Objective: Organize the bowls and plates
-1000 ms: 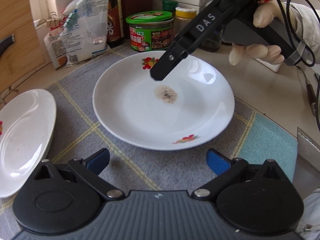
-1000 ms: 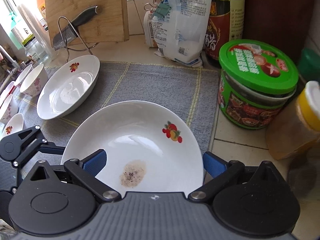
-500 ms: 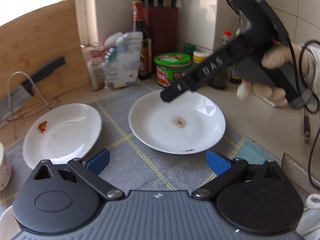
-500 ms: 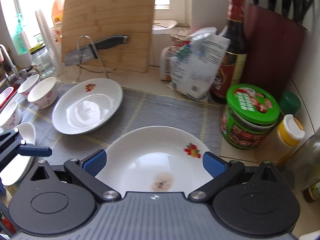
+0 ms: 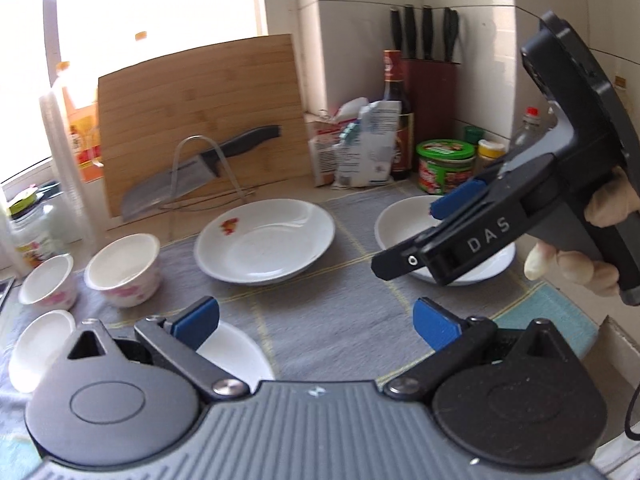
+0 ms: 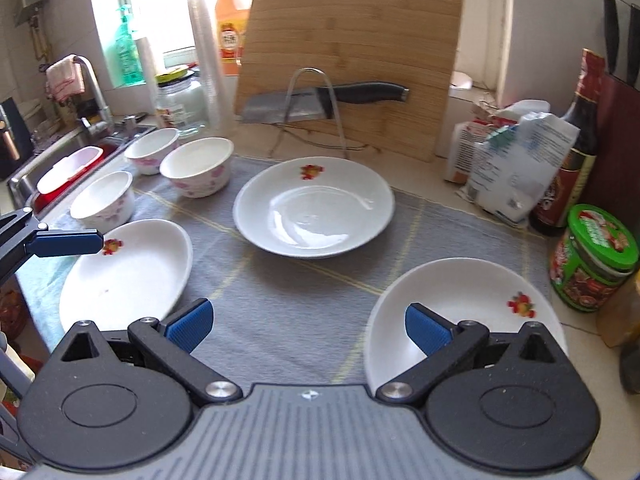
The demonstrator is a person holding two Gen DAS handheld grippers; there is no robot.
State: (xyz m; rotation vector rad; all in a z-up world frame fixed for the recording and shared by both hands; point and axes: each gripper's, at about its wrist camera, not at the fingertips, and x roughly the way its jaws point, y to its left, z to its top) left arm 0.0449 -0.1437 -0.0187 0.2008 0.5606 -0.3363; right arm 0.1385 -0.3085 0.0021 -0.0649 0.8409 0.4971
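I hold both grippers, left gripper [image 5: 316, 318] and right gripper [image 6: 306, 322], jaws wide and empty, above three plates [image 6: 314, 208] on the grey mat [image 6: 288, 304].

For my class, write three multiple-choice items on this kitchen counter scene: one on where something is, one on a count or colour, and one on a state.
1. Where is the knife?
A. in the sink
B. on a wire rack before the cutting board
C. on a plate

2. How many plates lie on the grey mat?
A. one
B. three
C. five

3. How are the right tongs?
A. open, empty
B. shut on a bowl
C. shut on a plate

Answers: 1 B, its blade rests across the rack. 2 B, the middle plate, left plate and right plate. 3 A, the blue pads stand apart with nothing between.
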